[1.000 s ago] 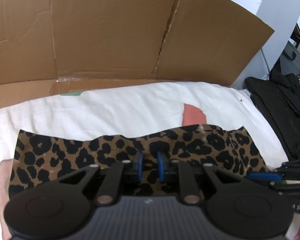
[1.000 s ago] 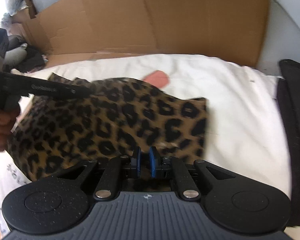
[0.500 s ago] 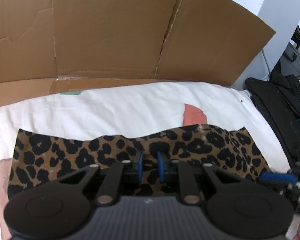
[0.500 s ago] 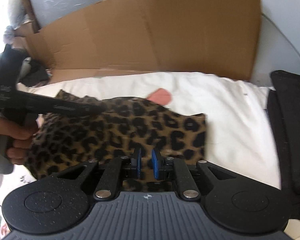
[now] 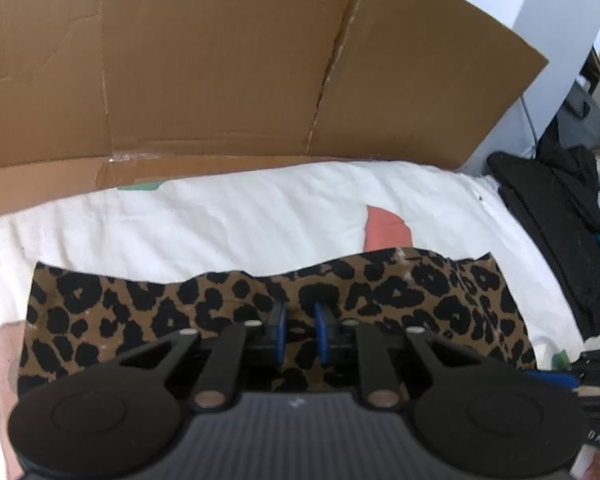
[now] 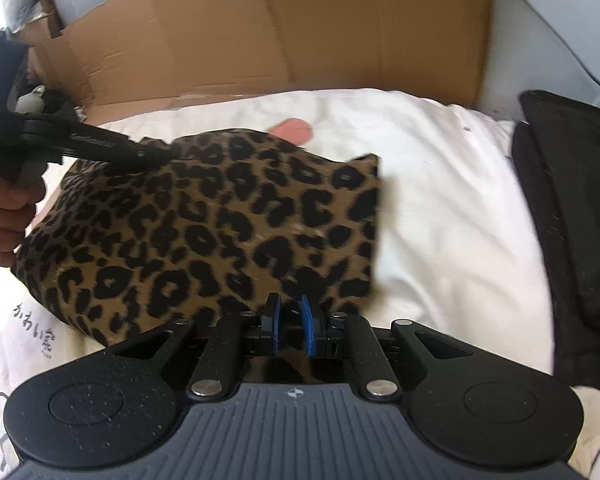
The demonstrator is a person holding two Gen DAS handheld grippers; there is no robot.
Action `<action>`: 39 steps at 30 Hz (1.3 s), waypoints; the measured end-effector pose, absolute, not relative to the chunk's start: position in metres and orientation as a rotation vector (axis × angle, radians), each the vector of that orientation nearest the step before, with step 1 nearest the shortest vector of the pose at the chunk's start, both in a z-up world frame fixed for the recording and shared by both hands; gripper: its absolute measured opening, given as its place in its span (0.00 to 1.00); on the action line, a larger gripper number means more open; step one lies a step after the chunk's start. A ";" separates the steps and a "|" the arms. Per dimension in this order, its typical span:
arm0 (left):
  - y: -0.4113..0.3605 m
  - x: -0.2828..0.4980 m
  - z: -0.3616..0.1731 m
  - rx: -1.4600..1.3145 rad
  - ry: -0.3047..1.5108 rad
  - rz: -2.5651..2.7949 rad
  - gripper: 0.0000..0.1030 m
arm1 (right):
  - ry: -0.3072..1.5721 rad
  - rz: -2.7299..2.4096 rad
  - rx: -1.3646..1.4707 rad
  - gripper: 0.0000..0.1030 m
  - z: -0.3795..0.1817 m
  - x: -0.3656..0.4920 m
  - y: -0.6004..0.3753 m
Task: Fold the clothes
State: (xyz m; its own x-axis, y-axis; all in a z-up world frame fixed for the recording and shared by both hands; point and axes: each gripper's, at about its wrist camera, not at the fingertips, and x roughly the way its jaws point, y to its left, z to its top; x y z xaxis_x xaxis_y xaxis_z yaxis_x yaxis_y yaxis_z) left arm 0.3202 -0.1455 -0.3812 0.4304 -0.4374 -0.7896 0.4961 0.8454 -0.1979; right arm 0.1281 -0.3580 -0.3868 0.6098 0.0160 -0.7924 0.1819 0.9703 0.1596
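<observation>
Gripping the leopard-print garment (image 5: 380, 296) on the white sheet (image 5: 240, 216), left gripper (image 5: 300, 334) has fingers nearly closed, cloth pinched between. Right gripper (image 6: 290, 328) likewise clamps the cloth's near edge. Cardboard (image 5: 220, 64) stands behind; black clothing (image 6: 572, 208) lies right of the sheet. Right view blurred.

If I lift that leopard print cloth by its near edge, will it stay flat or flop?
The leopard print cloth will probably flop: its far edge already ripples and it drapes over the white bedding. It looks thin, so likely light. Both the left gripper and the right gripper appear to pinch it, so the middle may sag.
</observation>
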 end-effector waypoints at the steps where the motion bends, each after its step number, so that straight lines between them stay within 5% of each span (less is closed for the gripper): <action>1: -0.147 0.321 -0.380 0.072 0.974 -0.576 0.17 | 0.912 -0.104 0.242 0.16 -0.388 0.126 -0.361; 5: -0.150 0.319 -0.368 0.085 0.980 -0.548 0.17 | 0.911 -0.105 0.247 0.16 -0.389 0.124 -0.362; 10: -0.150 0.293 -0.352 0.077 0.953 -0.589 0.30 | 0.908 -0.098 0.285 0.16 -0.392 0.122 -0.367; 19: -0.158 0.240 -0.331 0.027 0.911 -0.704 0.30 | 0.903 -0.091 0.295 0.17 -0.393 0.122 -0.367; 39: -0.139 0.207 -0.374 0.145 0.991 -0.680 0.25 | 0.890 -0.076 0.249 0.17 -0.395 0.123 -0.366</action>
